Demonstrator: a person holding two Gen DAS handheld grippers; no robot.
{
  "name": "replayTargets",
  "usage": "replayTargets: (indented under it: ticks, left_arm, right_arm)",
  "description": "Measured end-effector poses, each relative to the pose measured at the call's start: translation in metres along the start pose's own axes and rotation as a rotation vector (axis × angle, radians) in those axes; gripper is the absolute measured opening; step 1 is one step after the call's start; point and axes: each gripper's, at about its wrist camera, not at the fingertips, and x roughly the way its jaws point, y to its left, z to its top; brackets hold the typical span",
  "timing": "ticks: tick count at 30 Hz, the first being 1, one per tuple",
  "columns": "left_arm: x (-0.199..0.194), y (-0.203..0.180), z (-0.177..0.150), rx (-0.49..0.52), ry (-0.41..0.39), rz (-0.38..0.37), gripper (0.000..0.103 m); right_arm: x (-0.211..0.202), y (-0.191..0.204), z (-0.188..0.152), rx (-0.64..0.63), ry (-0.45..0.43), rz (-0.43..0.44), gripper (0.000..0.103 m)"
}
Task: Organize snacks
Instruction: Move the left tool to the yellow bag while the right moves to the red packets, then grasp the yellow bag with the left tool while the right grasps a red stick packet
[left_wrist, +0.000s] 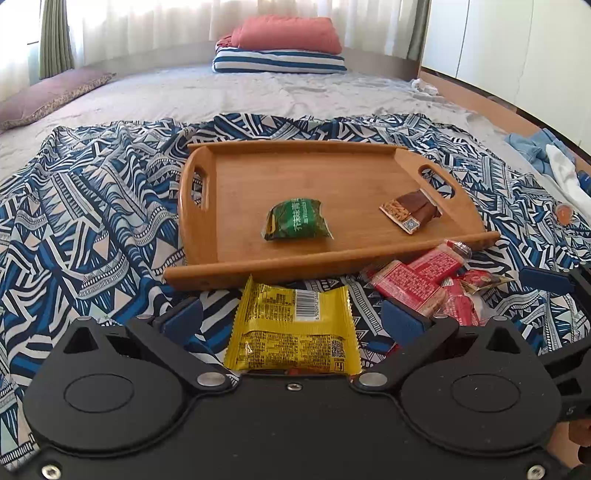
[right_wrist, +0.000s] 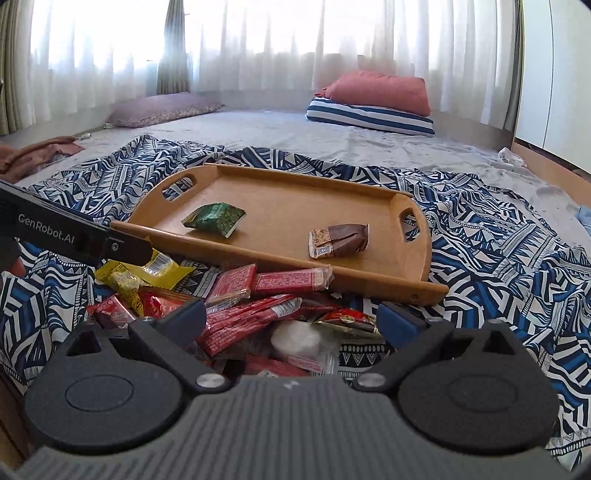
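A wooden tray (left_wrist: 280, 173) (right_wrist: 280, 192) lies on a blue patterned cloth and holds a green snack packet (left_wrist: 297, 219) (right_wrist: 216, 218) and a brown bar (left_wrist: 412, 208) (right_wrist: 340, 240). My left gripper (left_wrist: 291, 314) is open, its pads on either side of a yellow packet (left_wrist: 293, 328) (right_wrist: 147, 273) lying in front of the tray. My right gripper (right_wrist: 291, 317) is open above a pile of red snack packets (right_wrist: 258, 295) (left_wrist: 417, 280) near the tray's front edge. A white wrapped snack (right_wrist: 295, 339) lies in the pile.
The blue patterned cloth (left_wrist: 92, 221) covers a grey bed. Striped and red pillows (left_wrist: 280, 48) sit at the back, a purple pillow (right_wrist: 162, 107) at the left. Blue and white clothes (left_wrist: 546, 155) lie at the right edge. The left gripper's body (right_wrist: 74, 232) crosses the right view.
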Motion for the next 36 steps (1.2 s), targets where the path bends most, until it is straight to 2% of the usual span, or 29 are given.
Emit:
replayTargets:
  ticks: [13, 19, 23, 26, 31, 36]
  left_arm:
    - [0.013, 0.003, -0.01, -0.053, 0.024, -0.017, 0.102]
    - [0.011, 0.012, -0.013, -0.082, 0.024, -0.015, 0.092]
    - [0.016, 0.015, -0.013, -0.087, 0.029, 0.0, 0.086]
    - [0.021, 0.013, -0.013, -0.093, 0.043, -0.005, 0.085]
    - [0.028, 0.005, -0.016, -0.07, 0.054, -0.006, 0.083]
    - [0.031, 0.002, -0.016, -0.063, 0.053, -0.003, 0.083]
  right_arm:
    - [0.005, 0.0, -0.005, 0.023, -0.005, 0.026, 0.103]
    - [0.005, -0.001, -0.005, 0.049, -0.003, 0.044, 0.103]
    - [0.004, 0.001, -0.005, 0.046, 0.002, 0.094, 0.103]
    - [0.007, 0.008, -0.003, 0.029, 0.009, 0.113, 0.1]
    - [0.013, 0.012, -0.001, 0.062, 0.016, 0.127, 0.09]
    - [0.009, 0.013, -0.001, 0.06, 0.0, 0.076, 0.084]
